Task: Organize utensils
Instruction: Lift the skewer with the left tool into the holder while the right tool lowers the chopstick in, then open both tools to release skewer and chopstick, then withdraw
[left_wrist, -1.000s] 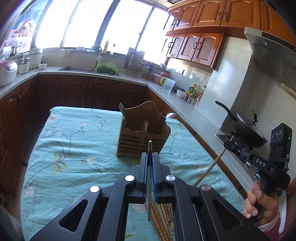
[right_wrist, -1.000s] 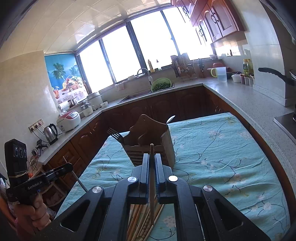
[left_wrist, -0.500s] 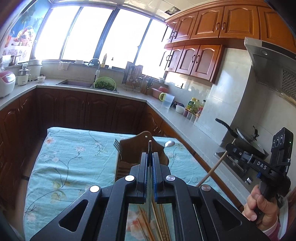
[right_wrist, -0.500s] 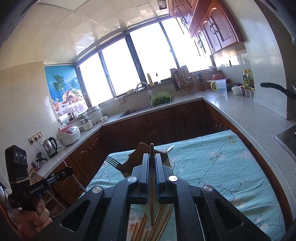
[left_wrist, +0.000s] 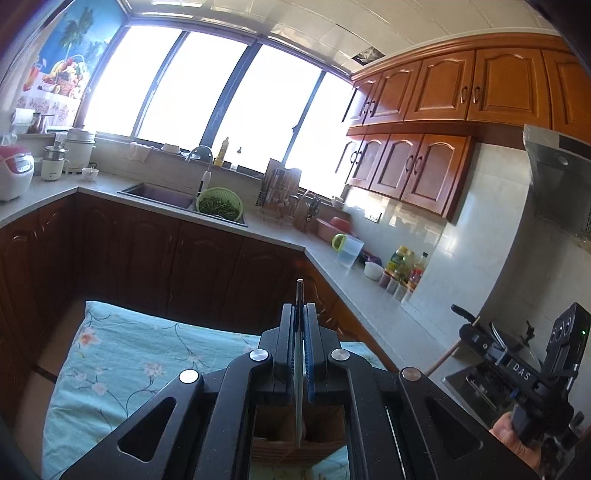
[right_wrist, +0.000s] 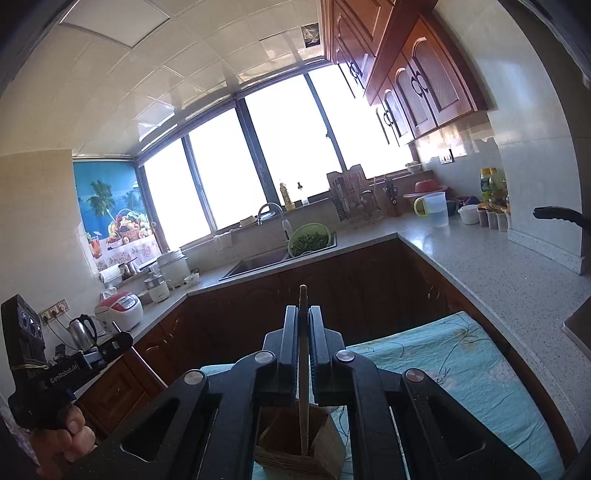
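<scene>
Slim wooden chopstick (right_wrist: 303, 369), slatted wooden holder (right_wrist: 325, 452)

Two markings can be read. In the left wrist view, at the lower right of the frame, the white letters "DAS" stand on the black body of the right gripper (left_wrist: 466, 322). In the right wrist view, at the lower left of the frame, the white word "GenRobot.AI" runs along the black body of the left gripper (right_wrist: 123, 338). The labels on the yellow bottles (right_wrist: 491, 183) at the right of that frame are too small to read.
</scene>
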